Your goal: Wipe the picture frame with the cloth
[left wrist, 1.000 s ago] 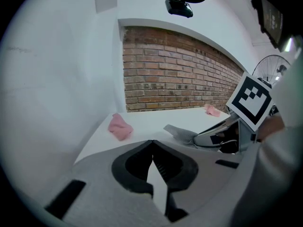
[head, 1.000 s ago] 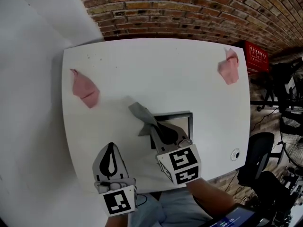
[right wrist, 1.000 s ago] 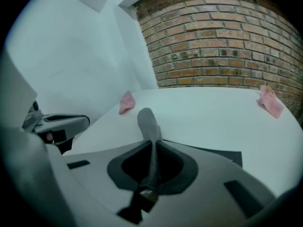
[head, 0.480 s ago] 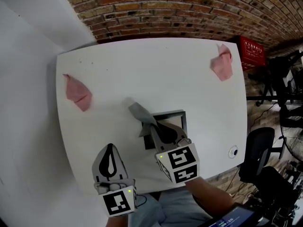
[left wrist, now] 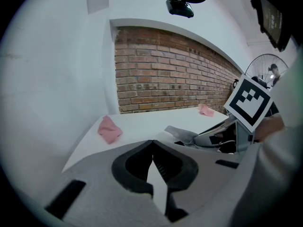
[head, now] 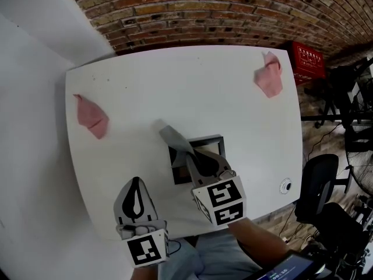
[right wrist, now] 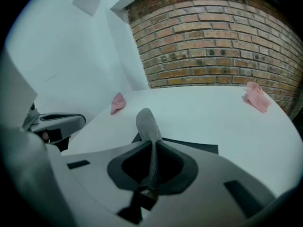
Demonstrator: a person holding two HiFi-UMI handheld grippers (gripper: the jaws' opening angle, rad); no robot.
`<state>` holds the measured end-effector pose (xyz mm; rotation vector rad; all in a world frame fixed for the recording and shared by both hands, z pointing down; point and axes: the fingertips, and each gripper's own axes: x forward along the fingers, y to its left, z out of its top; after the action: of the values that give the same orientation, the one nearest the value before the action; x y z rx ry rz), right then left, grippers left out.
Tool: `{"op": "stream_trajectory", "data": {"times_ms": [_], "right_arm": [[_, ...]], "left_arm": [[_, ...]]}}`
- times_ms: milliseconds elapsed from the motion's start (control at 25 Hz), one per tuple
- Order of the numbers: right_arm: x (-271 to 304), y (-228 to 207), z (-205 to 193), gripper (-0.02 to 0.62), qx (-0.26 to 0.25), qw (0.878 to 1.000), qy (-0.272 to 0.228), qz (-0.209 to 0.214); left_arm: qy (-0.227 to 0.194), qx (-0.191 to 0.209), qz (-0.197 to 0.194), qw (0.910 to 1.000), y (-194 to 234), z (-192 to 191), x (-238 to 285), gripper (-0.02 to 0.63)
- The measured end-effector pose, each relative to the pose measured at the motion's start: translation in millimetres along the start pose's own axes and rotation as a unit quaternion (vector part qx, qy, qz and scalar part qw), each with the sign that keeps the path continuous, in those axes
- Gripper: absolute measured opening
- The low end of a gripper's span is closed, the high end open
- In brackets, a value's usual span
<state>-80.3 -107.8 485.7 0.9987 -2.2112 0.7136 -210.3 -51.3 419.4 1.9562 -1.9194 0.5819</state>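
Observation:
A dark picture frame [head: 211,140] lies flat on the white table [head: 175,80], near its front edge. My right gripper [head: 190,154] is over the frame, shut on a grey cloth [head: 173,137]. The cloth's free end trails past the frame's far left corner. In the right gripper view the cloth [right wrist: 147,121] stands up from between the closed jaws, with the frame [right wrist: 201,147] just beyond. My left gripper [head: 136,181] hovers at the front left, apart from the frame, shut with nothing in it [left wrist: 152,143].
Two pink cloths lie on the table, one at the left [head: 89,116] and one at the far right corner [head: 268,78]. A brick wall [head: 233,10] runs behind the table. A red box [head: 307,62] and black chairs [head: 315,185] stand on the right.
My right gripper and the grey cloth have slid a little to the right across the frame, uncovering more of its left side. The left gripper has stayed put.

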Motion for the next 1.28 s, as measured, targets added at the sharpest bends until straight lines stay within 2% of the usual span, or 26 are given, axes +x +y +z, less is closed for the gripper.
{"op": "stream_trajectory", "data": {"times_ms": [1280], "right_arm": [[-18,-51,-8,0.034,0.036,0.999,-0.006,-0.024]], "left_arm": [[0.0,0.025,-0.036,0.999,-48,15,24,0.009]]}}
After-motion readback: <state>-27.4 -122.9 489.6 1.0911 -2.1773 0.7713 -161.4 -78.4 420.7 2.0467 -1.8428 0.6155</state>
